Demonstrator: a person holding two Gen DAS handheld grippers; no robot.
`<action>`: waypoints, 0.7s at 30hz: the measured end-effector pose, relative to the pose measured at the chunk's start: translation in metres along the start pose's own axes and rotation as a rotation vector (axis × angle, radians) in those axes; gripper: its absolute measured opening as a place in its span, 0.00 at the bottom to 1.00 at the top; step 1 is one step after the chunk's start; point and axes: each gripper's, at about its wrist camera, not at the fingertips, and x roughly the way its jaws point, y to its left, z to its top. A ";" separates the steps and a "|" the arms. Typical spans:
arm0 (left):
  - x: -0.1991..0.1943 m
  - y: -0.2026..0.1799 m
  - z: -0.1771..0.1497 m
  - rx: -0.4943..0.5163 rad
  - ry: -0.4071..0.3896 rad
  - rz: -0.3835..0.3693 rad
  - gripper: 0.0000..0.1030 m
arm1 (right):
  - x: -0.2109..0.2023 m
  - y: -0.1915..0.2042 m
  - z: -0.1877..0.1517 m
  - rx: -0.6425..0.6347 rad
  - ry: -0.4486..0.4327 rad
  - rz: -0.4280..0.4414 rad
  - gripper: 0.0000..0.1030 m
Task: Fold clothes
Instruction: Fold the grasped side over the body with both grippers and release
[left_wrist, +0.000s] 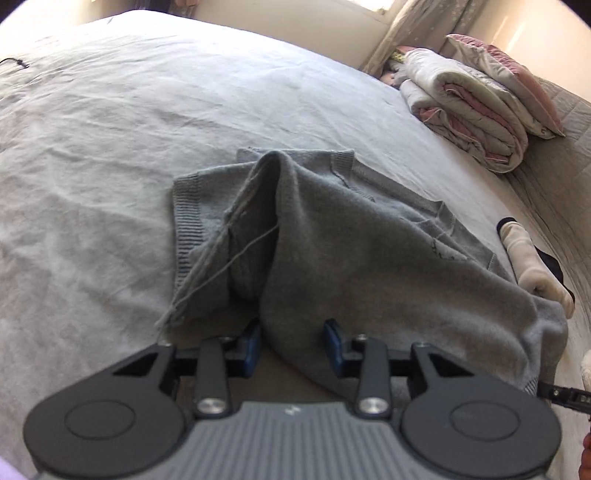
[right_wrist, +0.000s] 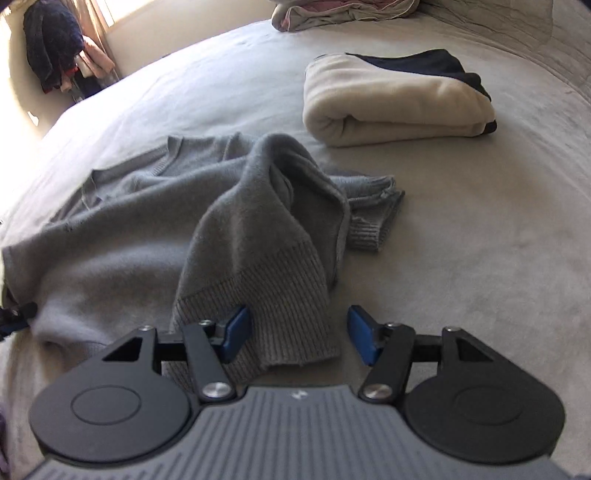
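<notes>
1. On the bed (left_wrist: 110, 122) we found a grey sweater (left_wrist: 332, 240), rumpled.
2. Our left gripper (left_wrist: 293, 345) stood parted, a sweater fold between its pads, unpinched.
3. Our right gripper (right_wrist: 299, 336) gaped wider over the ribbed hem (right_wrist: 280, 314).
4. Beyond lay a folded cream garment (right_wrist: 391, 107) and stacked quilts (left_wrist: 476, 103).

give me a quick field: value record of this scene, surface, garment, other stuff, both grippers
surface: bed with pale sheet
garment: grey sweater, crumpled, partly spread out, not yet folded
sleeve: ribbed cuff lies between the right gripper's pads
left gripper: open, grey fabric between its pads, no clamp seen
right gripper: open, not gripping
nearby: folded cream blanket; stacked bedding at the far edge
</notes>
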 end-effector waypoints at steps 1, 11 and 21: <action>0.001 -0.001 -0.001 0.005 -0.003 -0.011 0.14 | 0.001 0.005 -0.001 -0.029 -0.011 -0.014 0.53; -0.049 -0.014 -0.004 -0.003 -0.081 -0.138 0.05 | -0.043 0.018 -0.012 0.030 -0.139 -0.040 0.13; -0.142 -0.015 -0.021 0.063 -0.156 -0.353 0.05 | -0.134 0.024 -0.036 0.055 -0.257 0.009 0.12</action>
